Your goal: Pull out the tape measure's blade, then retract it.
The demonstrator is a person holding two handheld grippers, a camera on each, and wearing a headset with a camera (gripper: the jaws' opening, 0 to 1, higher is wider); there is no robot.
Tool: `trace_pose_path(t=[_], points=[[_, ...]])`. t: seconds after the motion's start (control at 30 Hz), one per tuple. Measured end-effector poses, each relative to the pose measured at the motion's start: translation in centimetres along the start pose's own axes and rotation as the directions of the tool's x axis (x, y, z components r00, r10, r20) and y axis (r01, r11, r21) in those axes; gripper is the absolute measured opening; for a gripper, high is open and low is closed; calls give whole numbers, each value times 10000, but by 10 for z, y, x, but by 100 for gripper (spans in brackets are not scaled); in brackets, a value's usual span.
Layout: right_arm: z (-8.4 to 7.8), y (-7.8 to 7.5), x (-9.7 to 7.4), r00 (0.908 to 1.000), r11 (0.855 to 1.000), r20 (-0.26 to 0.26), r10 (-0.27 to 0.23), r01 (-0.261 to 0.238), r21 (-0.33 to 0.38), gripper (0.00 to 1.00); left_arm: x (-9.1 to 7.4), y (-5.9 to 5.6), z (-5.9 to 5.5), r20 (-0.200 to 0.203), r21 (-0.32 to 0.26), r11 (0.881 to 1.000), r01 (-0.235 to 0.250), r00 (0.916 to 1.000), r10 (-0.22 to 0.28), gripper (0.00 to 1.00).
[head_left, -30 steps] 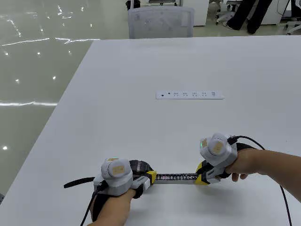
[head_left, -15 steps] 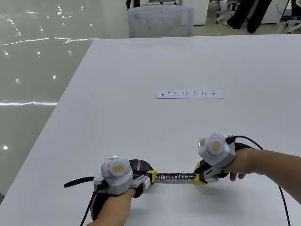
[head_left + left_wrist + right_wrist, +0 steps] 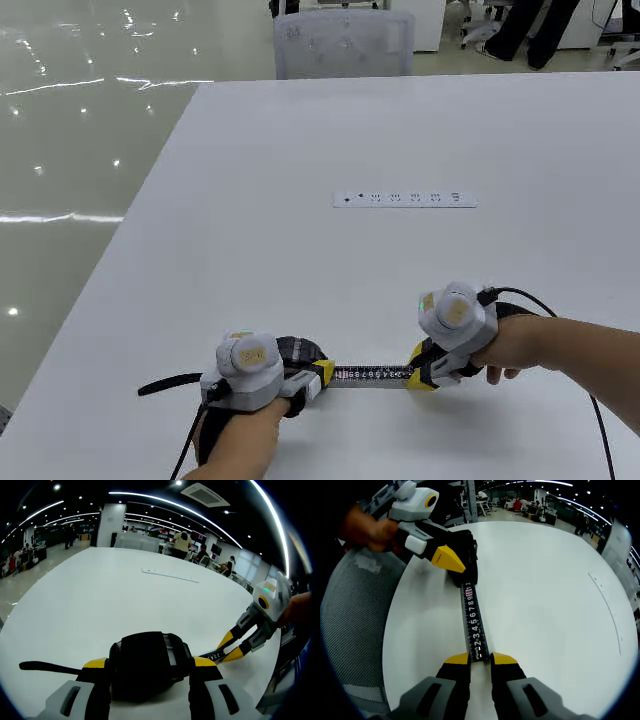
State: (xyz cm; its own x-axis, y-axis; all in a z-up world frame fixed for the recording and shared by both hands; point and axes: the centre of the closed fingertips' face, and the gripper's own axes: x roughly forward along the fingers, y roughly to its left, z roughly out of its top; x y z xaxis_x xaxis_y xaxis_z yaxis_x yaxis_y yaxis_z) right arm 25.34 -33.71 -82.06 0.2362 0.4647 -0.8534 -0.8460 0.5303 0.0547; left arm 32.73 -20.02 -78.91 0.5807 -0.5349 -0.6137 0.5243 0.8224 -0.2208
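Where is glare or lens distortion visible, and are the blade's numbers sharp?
Head view: ceiling lights glare on the glossy floor. Left gripper view: fisheye curves the table edge. Right gripper view: numbers on the blade are sharp near the right tool.

Smooth white table, a soft satin sheen on it. The tape measure case looks like matt black plastic; its blade is dark, lightly glossy, with printed digits. Right gripper: matt grey plastic, yellow tips. The floor gleams, polished.
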Motion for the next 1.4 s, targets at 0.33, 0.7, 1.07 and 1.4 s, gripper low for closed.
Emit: trace_pose_path(t=[0.33,0.7,1.07,1.4], points=[[5,1,3,10000,10000,22,11,-11,11,13,0,1,0,-16,-12,10000,1,10000,-1,60],[8,2,5,9999,9999,122,72,-72,75,13,1,0,0,23,-38,10000,1,10000,-1,60],[17,5,11,9997,10000,235,70,-69,-48,13,0,0,0,5,-59,10000,16,10000,-16,60],[21,4,13,9996,10000,275,38,-39,18,13,1,0,0,-9,-73,10000,22,10000,-22,60]])
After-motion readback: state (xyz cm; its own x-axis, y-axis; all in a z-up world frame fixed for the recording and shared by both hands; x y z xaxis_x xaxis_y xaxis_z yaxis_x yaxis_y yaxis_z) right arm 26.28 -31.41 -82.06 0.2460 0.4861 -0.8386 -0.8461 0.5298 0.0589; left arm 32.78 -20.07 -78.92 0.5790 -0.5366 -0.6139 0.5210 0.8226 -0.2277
